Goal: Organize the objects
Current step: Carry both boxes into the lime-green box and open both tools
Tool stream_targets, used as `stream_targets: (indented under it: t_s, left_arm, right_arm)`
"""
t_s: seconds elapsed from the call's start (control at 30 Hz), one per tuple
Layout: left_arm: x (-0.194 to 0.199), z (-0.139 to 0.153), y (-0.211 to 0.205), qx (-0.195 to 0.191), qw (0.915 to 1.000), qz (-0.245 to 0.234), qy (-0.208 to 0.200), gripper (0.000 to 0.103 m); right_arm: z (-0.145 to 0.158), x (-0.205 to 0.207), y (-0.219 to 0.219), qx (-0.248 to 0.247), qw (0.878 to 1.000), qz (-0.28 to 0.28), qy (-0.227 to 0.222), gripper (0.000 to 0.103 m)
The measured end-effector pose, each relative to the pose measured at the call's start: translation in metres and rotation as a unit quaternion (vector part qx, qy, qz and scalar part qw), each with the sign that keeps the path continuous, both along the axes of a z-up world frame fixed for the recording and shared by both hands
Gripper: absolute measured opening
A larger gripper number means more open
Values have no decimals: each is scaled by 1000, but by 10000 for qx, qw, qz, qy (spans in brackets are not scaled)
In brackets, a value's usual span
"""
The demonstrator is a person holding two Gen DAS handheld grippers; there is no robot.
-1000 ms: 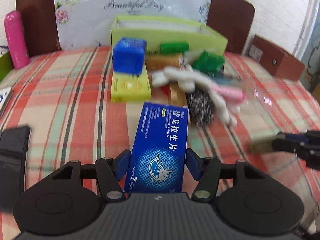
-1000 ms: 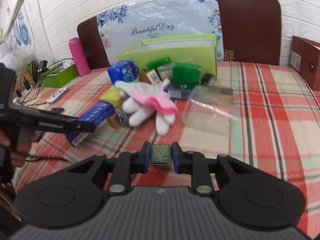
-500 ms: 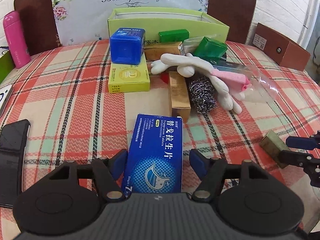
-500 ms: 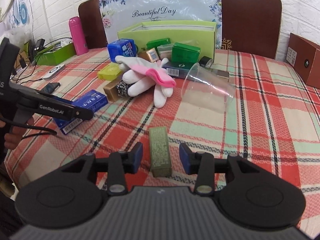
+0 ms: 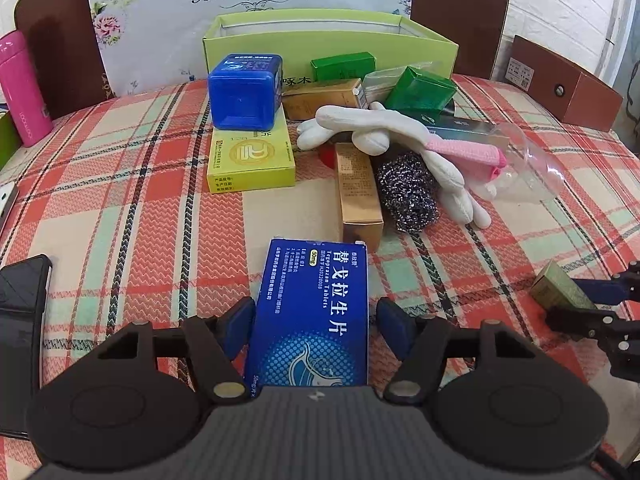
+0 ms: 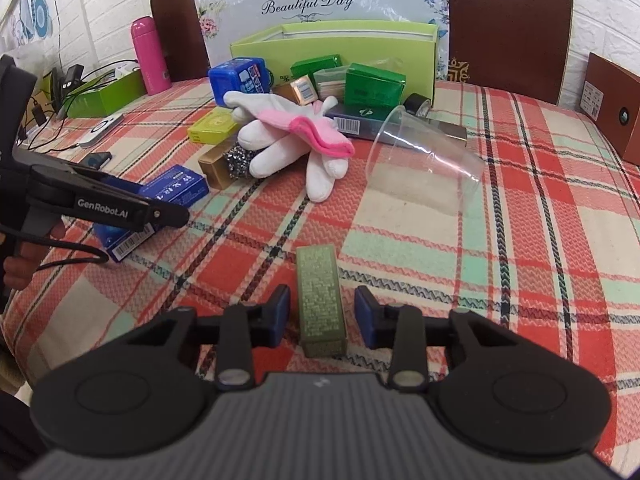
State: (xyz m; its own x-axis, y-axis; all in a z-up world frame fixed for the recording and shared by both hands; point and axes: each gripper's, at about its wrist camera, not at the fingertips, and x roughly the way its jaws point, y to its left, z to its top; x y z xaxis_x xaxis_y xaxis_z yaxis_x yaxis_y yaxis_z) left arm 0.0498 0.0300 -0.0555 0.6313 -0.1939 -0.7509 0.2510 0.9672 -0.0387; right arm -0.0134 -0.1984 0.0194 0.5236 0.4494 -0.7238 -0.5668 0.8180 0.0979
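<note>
1. The left gripper [image 5: 316, 322] stands open around the blue tablet box [image 5: 312, 312], which lies flat on the plaid tablecloth [image 5: 132, 216]; a gap shows between each blue pad and the box's sides.
2. The right gripper [image 6: 322, 314] is likewise open, its fingers apart on either side of the olive-green box [image 6: 321, 300], which lies flat on the cloth without touching them.
3. Just beyond the blue tablet box lies a tan carton [image 5: 357, 190], with a steel wool scourer [image 5: 408, 192] touching its right side.
4. Left of the tan carton sits a yellow box [image 5: 250, 160], with a blue cube-shaped container [image 5: 244, 90] resting on its far end.
5. A white glove with a pink cuff [image 5: 384, 128] is draped over the scourer's far side.
6. Right of the glove, a clear plastic cup [image 6: 424, 160] lies on its side.
7. Behind the glove, green boxes [image 6: 374, 84] are piled in front of an open lime-green storage box [image 5: 328, 50].
8. Far left of the lime-green box stands a pink bottle [image 5: 22, 88].
</note>
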Motion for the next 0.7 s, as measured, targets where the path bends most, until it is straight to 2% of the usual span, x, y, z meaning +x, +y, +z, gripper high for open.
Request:
stream_targets:
  t_s: [0.07, 0.1, 0.23, 0.37, 0.53, 0.7]
  left_arm:
    - [0, 0, -1, 18, 10000, -30, -4, 68]
    - [0, 0, -1, 26, 10000, -40, -14, 62]
    - [2, 4, 0, -11, 10000, 11, 11, 59]
    - [-2, 22, 2, -132, 9998, -86, -142, 59]
    - [-5, 67, 3, -148, 9963, -301, -787, 59]
    - [18, 115, 0, -360, 9886, -313, -1426, 59]
  right_arm:
    - [-1, 1, 3, -37, 10000, 48, -9, 27]
    - [-2, 1, 4, -68, 10000, 63, -18, 23]
    - [-3, 1, 8, -137, 9998, 144, -76, 22]
    - [6, 7, 6, 217, 9995, 217, 88, 22]
    - [40, 21, 9, 679, 9965, 464, -179, 22]
    - [79, 49, 18, 918, 9921, 556, -656, 22]
